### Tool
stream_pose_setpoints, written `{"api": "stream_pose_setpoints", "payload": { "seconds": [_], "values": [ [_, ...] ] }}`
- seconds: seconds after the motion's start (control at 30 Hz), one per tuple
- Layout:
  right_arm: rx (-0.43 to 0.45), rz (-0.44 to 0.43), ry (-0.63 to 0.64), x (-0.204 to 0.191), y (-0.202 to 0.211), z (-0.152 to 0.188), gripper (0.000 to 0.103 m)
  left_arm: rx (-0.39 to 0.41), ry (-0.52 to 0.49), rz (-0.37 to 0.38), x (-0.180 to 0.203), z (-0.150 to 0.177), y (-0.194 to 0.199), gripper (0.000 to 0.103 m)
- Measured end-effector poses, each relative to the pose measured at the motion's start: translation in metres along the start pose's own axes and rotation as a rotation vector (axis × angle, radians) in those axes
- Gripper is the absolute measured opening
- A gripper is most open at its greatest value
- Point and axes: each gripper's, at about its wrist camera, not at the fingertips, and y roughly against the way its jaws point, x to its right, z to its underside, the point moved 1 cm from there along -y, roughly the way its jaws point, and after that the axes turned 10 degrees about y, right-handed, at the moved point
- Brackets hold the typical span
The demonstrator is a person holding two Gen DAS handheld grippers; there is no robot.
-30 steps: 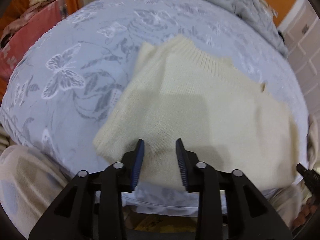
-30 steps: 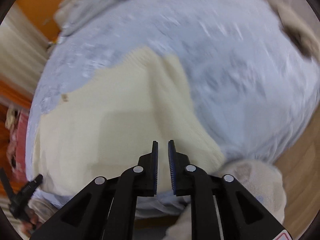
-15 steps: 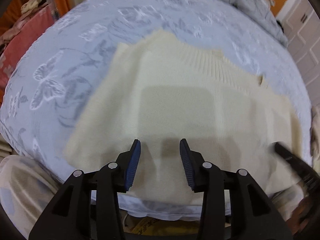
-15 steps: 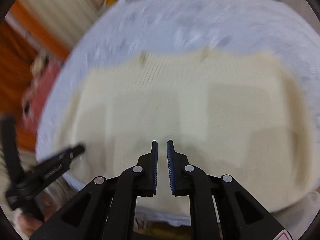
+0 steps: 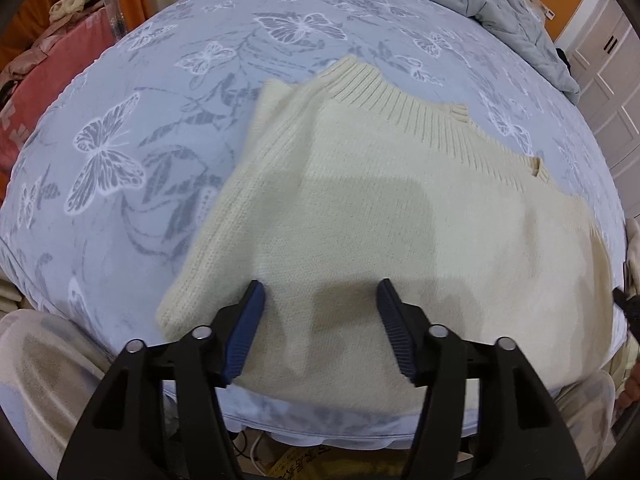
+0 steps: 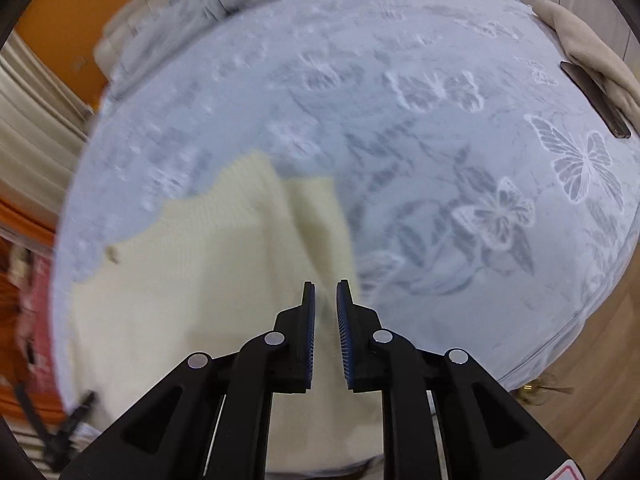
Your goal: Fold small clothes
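A cream knitted sweater [image 5: 400,216] lies flat on the pale blue butterfly-print bed cover [image 5: 168,92], ribbed collar at the far side. My left gripper [image 5: 320,300] is open wide and empty, hovering over the sweater's near hem, towards its left side. In the right wrist view the sweater [image 6: 200,280] fills the lower left, with a folded strip along its right edge. My right gripper [image 6: 325,294] hangs over that right edge with its jaws nearly together and nothing between them.
A grey quilt [image 5: 480,4] lies bunched at the far side of the bed. A beige garment [image 6: 592,52] and a dark flat object [image 6: 596,100] lie at the far right corner. A pink cloth [image 5: 44,92] hangs at left. Wooden floor [image 6: 592,392] shows past the bed's right edge.
My left gripper's jaws have opened much wider over the sweater's hem. My right gripper swung left over the sweater's middle and back to its right edge, jaws staying narrow.
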Motion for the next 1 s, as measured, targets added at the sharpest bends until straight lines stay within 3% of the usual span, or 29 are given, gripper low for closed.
{"api": "stream_pose_setpoints", "payload": {
  "seconds": [0.1, 0.2, 0.27, 0.37, 0.5, 0.6, 0.73, 0.8, 1.0],
  "values": [
    [-0.126, 0.101, -0.006, 0.007, -0.037, -0.001, 0.013, -0.005, 0.003, 0.011, -0.001, 0.002, 0.006, 0.06],
    [-0.013, 0.106, -0.035, 0.003, -0.004, -0.003, 0.013, 0.013, 0.082, 0.07, -0.02, -0.003, 0.029, 0.06],
    [0.07, 0.057, 0.035, -0.019, 0.027, -0.002, 0.014, 0.036, 0.14, 0.095, -0.039, -0.006, 0.046, 0.068],
    [0.122, -0.106, 0.18, -0.081, 0.056, 0.01, 0.014, 0.037, 0.255, 0.086, -0.071, -0.007, 0.048, 0.078],
    [0.059, -0.275, 0.343, -0.173, 0.043, 0.026, 0.014, -0.085, 0.413, 0.135, -0.093, -0.002, 0.021, 0.078],
    [0.002, -0.281, 0.388, -0.219, 0.017, 0.022, 0.014, -0.126, 0.439, 0.159, -0.094, 0.006, 0.008, 0.078],
    [-0.099, -0.245, 0.379, -0.236, -0.021, 0.02, 0.013, -0.169, 0.469, 0.199, -0.098, 0.012, -0.006, 0.08],
    [-0.168, -0.205, 0.377, -0.233, -0.051, 0.024, 0.005, -0.166, 0.48, 0.217, -0.099, 0.011, -0.008, 0.084],
    [-0.151, -0.227, 0.385, -0.227, -0.057, 0.028, 0.003, -0.147, 0.483, 0.234, -0.094, 0.005, -0.015, 0.098]
  ]
}}
